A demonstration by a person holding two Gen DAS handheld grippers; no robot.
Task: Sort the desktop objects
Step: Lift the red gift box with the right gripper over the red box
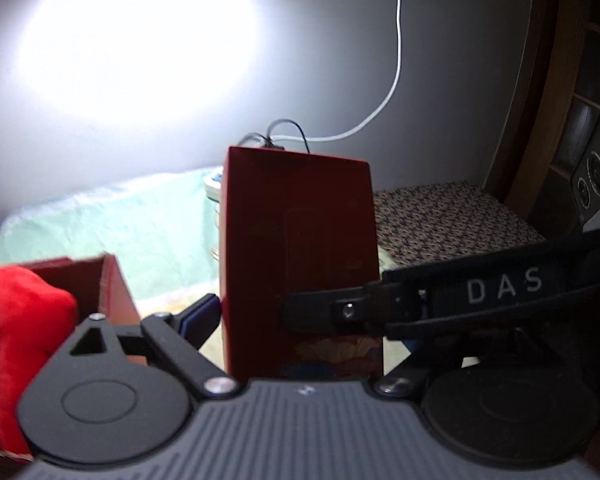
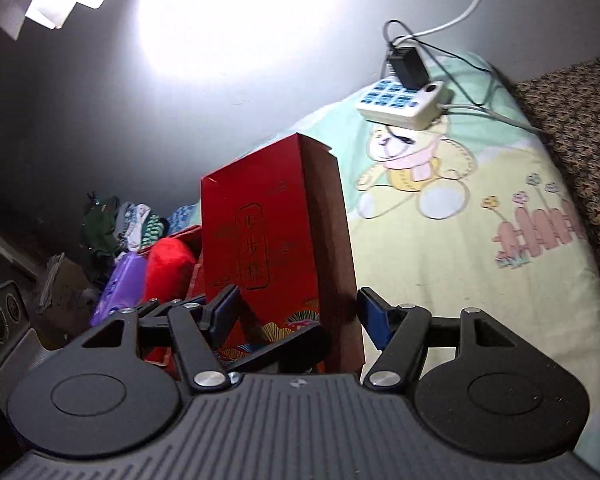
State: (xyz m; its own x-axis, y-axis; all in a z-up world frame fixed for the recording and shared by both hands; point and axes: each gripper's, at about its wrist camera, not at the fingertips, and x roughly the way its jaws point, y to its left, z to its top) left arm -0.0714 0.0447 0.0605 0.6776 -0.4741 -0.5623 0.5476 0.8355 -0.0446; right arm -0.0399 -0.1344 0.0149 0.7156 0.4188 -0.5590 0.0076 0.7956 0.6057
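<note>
A tall red box [image 1: 296, 252] stands upright on the cloth-covered desk between my left gripper's fingers. My left gripper [image 1: 296, 316] looks closed on it; the left pad [image 1: 200, 316] touches its side, and the right pad is hidden behind the other gripper's black arm [image 1: 420, 300]. In the right wrist view the same red box [image 2: 260, 248] stands between my right gripper's [image 2: 300, 312] fingers, which are open, with a gap at the right pad [image 2: 374, 316]. A red plush toy [image 1: 16, 340] lies in an open brown carton [image 1: 112, 288] to the left.
A white power strip [image 2: 404, 104] with a black adapter and cables lies at the back of the bear-print cloth [image 2: 460, 240]. A purple item [image 2: 118, 288] and the plush [image 2: 168, 268] sit left of the box. Clothes are piled beyond. A patterned surface [image 1: 448, 216] lies right.
</note>
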